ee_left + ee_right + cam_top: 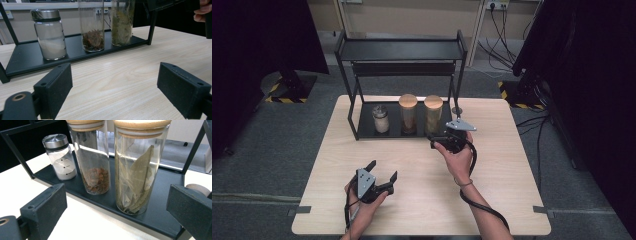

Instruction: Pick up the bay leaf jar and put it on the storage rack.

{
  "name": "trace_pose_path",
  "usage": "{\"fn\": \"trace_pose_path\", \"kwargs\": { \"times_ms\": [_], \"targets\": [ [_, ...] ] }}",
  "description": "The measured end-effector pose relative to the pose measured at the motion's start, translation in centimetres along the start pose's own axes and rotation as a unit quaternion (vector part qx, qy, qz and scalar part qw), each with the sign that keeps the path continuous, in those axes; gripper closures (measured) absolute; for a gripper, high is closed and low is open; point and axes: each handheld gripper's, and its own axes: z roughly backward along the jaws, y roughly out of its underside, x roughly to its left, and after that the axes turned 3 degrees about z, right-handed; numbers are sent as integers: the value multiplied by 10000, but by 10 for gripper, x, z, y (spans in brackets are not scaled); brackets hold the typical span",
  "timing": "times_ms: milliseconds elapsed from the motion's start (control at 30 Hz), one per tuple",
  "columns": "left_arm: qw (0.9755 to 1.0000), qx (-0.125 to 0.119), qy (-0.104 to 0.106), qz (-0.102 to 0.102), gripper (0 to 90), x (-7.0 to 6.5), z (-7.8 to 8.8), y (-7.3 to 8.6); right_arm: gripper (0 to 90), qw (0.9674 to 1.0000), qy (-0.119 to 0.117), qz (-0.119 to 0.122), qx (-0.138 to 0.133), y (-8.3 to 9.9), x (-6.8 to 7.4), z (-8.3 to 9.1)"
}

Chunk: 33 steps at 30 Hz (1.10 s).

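Observation:
A black wire rack (364, 124) stands at the table's far side. On its bottom shelf (162, 195) are a metal-lidded shaker of white powder (381, 120) (50, 35) (61, 157), a cork-lidded jar of reddish spice (408, 114) (92, 27) (93, 160) and a cork-lidded jar of bay leaves (433, 114) (122, 22) (137, 170). My right gripper (439, 136) (116, 220) is open just in front of the bay leaf jar, touching nothing. My left gripper (383, 170) (117, 92) is open and empty near the front left of the table, facing the rack.
The rack's two upper shelves (399, 50) overhang the jars. Its right post (193, 150) rises close to the bay leaf jar, with a small round knob (198, 188) beside it. The wooden table (422, 200) has bare room in front. Cables (502, 30) lie on the floor behind.

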Motion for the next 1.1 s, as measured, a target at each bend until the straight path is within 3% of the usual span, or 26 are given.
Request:
{"fn": "trace_pose_path", "kwargs": {
  "times_ms": [1100],
  "targets": [
    [10000,-3,-7,-7,125,0,0,0,34,9998,-172,34,-4,18,-1,35]
  ]
}}
